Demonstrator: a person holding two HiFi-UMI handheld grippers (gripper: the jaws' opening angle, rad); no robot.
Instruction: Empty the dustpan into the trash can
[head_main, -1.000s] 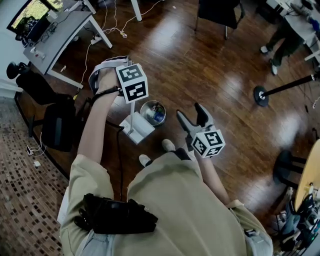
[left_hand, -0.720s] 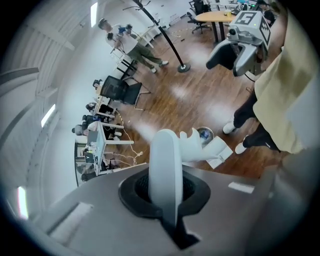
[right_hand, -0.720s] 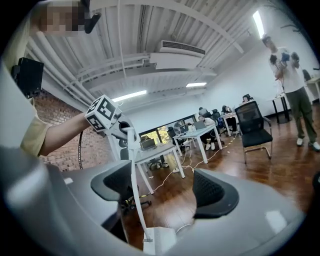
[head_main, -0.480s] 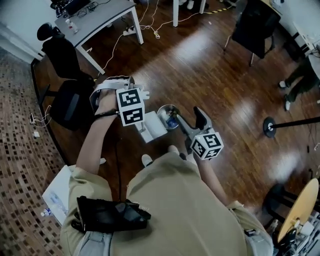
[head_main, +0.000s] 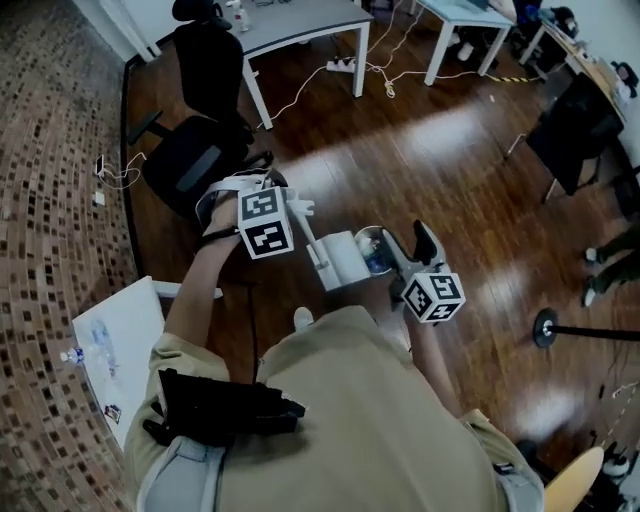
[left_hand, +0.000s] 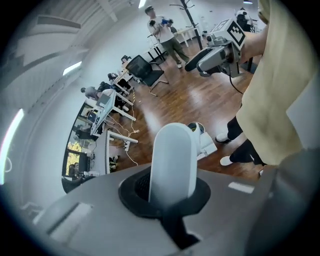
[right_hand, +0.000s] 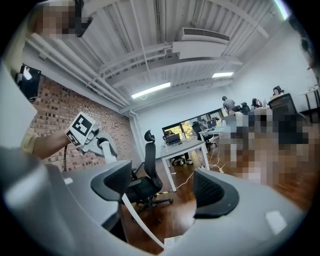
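Note:
My left gripper (head_main: 295, 210) is shut on the rounded white handle (left_hand: 172, 160) of the dustpan. The thin pole runs down from it to the white dustpan (head_main: 345, 262), low by the person's shoes. A small round metal trash can (head_main: 374, 252) with scraps inside stands right beside the pan, also visible past the handle as the can (left_hand: 199, 128) next to the pan (left_hand: 209, 146). My right gripper (head_main: 410, 240) hovers over the can's right side, held about level. Its pads (right_hand: 162, 192) stand apart with nothing between them. The dustpan's pole crosses behind the right gripper's left jaw.
A black office chair (head_main: 195, 160) and a grey desk (head_main: 300, 20) with cables beneath stand ahead on the left. A white board (head_main: 120, 350) with a bottle lies by the patterned carpet. A round stand base (head_main: 545, 328) sits at right. A person (left_hand: 160, 25) stands far off.
The person has turned, so the floor has swung past and the chair and desk have come into view. Both grippers moved with the turn. The left kept its hold on the handle.

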